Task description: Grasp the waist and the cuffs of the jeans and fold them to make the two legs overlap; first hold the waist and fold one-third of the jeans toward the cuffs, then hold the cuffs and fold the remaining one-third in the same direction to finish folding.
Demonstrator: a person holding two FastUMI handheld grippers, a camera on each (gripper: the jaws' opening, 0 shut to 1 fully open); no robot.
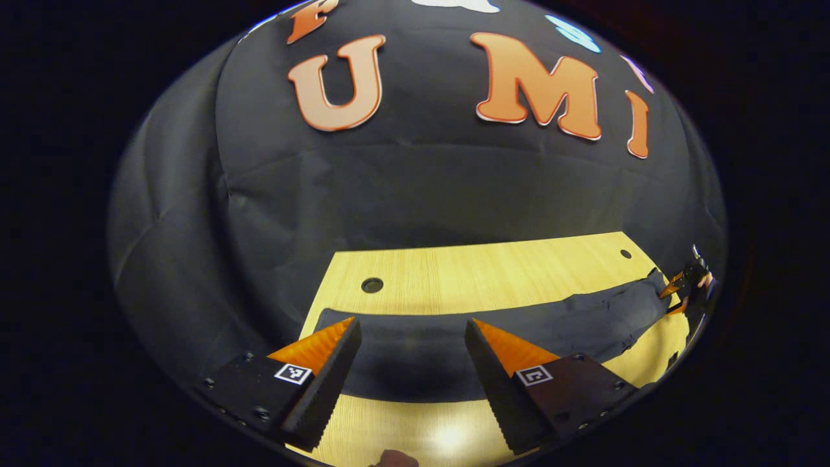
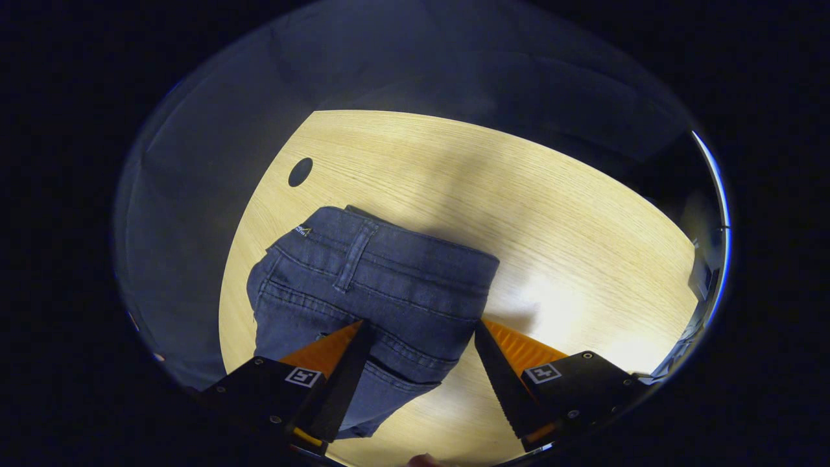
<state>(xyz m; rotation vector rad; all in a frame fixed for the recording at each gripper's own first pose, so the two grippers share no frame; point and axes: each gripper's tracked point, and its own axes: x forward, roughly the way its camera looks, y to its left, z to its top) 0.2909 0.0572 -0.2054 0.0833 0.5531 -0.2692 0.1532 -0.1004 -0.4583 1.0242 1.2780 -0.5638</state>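
Two grippers hover over dark jeans [image 2: 363, 285] laid flat on a light wooden table [image 2: 551, 214]. Left gripper [image 1: 412, 363]: fingers spread wide, nothing between them, poised above one end of the jeans [image 1: 493, 331], which stretch away across the table [image 1: 480, 272]. Right gripper [image 2: 418, 366]: fingers likewise parted, over the waist end with its belt loop [image 2: 355, 256] and seams; whether either finger touches the cloth cannot be told. In the left gripper view the right gripper [image 1: 677, 295] appears at the jeans' far end.

The jeans [image 2: 363, 285] run under the hand-held gripper's fingers [image 2: 337, 379], their legs cut off at the view's edge.
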